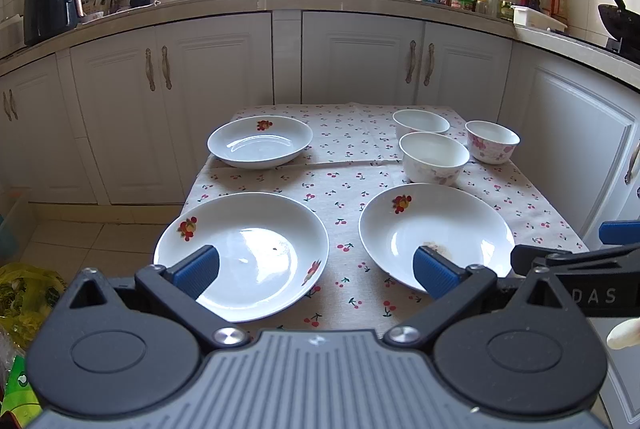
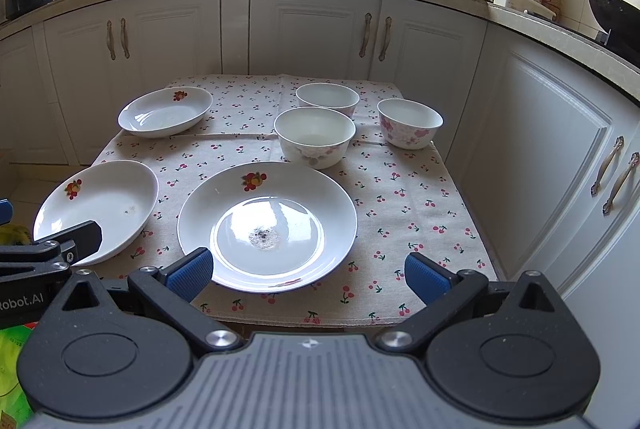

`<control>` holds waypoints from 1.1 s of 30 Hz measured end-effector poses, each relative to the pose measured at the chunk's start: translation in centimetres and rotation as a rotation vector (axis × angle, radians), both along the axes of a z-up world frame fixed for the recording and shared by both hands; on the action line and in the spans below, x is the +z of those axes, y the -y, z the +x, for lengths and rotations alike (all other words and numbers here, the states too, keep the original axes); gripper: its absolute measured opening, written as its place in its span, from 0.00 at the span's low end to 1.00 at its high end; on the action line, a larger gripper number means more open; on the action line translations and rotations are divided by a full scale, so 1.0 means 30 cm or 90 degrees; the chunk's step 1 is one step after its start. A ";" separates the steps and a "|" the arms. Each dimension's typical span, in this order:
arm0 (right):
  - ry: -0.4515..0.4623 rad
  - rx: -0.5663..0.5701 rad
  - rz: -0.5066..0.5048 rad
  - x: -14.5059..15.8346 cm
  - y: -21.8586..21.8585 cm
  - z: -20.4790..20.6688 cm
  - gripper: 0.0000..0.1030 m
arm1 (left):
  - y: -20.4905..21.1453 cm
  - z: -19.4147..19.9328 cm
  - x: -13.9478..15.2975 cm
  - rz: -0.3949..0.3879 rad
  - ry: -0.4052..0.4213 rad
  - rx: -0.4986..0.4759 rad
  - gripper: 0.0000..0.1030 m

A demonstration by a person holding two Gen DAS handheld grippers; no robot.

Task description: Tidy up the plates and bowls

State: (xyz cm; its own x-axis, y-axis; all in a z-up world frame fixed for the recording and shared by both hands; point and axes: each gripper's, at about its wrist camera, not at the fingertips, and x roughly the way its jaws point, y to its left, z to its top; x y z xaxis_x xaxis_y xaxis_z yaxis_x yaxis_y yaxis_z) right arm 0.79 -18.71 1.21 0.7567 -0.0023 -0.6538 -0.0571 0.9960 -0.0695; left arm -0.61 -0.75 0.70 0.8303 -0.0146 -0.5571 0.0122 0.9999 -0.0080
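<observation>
**Both grippers wide over the near plates**

At the bottom of each view, the left hand-held gripper [image 1: 316, 271] and right hand-held gripper [image 2: 308, 271] stand wide apart, holding nothing. Blue pads cover part of the near rims of the left plate [image 1: 248, 253] and the right plate [image 2: 267, 225], whose centre carries a small speckled smear. Farther up the desk [image 2: 400, 213] sit a third plate [image 2: 165, 111] at upper left and three bowls [image 2: 315, 137] at upper right; the hindmost is partly hidden.
</observation>
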 end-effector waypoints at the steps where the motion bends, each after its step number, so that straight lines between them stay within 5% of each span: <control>1: 0.001 -0.001 0.000 0.000 0.001 -0.001 1.00 | 0.000 0.000 0.000 0.000 0.001 0.000 0.99; 33: 0.061 0.050 0.056 0.038 0.068 0.088 1.00 | -0.092 0.074 -0.030 -0.035 0.005 -0.051 0.99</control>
State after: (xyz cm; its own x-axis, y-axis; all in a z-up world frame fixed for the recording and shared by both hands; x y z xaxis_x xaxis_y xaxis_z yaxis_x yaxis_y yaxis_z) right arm 3.43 -20.75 2.36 0.8108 0.1132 -0.5743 -0.1322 0.9912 0.0088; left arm 1.60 2.01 -0.19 0.8292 -0.1115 -0.5477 0.0921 0.9938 -0.0629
